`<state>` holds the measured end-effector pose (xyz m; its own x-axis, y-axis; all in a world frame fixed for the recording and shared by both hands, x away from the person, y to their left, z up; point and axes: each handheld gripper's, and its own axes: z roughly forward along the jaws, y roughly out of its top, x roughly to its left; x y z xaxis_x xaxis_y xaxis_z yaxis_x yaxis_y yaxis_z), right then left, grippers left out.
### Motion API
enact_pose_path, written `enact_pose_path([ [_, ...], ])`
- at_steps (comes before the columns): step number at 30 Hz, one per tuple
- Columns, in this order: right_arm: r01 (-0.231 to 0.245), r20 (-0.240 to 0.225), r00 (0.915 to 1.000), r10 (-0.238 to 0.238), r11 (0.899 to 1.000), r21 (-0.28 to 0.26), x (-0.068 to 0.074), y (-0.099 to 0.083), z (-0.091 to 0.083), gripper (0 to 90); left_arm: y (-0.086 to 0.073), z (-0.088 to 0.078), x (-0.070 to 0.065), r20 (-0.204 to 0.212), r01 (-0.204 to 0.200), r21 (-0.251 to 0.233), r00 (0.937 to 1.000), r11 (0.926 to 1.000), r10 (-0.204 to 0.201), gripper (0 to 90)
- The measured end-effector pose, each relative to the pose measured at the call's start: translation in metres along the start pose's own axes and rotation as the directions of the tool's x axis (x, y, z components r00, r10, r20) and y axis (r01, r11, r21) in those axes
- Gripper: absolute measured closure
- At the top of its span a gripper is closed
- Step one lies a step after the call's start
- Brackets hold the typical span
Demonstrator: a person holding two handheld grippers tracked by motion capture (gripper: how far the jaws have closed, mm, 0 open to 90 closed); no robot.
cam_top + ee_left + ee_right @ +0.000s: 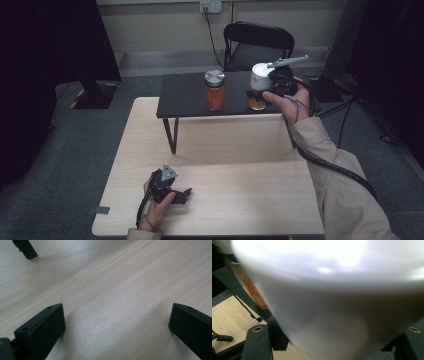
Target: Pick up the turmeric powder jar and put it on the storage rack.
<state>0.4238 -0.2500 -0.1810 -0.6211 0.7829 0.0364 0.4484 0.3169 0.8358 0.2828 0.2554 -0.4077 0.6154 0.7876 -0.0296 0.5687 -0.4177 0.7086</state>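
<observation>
My right gripper [270, 82] is clamped on a white cup [261, 76], and I hold it raised over the right part of the black shelf [185, 95] that stands on the wooden table [235, 200]. In the high view the cup sits at the left side of my right hand [292, 100], with the grey three-cornered plate jutting out above it toward the chair [257, 42]. Just below the cup, on the shelf, stands a glass jar with amber contents [257, 103]; whether cup and jar touch I cannot tell. In the right gripper view the white cup [332, 300] is so close that it is blurred, my two black jaws rise on either side of its lower part, and the amber jar [247, 282] peeks out at the left behind it.

Further left on the shelf, well apart from the cup, stands a jar of orange-red contents with a shiny metal lid [215, 90].

My left gripper [175, 192] rests near the front left of the table, held in my left hand [157, 210]. In the left gripper view its jaws stand wide apart with bare pale wood [112, 302] between them, gripping nothing
</observation>
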Motion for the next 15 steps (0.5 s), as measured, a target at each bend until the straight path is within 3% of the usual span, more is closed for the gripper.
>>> enact_pose_path([
  [15,0.000,0.011,0.9999,0.000,1.000,-0.009,0.0048,0.0005,0.0093,29.8,0.0000,0.0000,0.0000,0.000,0.000,0.000,1.0000,1.0000,0.000,0.0],
])
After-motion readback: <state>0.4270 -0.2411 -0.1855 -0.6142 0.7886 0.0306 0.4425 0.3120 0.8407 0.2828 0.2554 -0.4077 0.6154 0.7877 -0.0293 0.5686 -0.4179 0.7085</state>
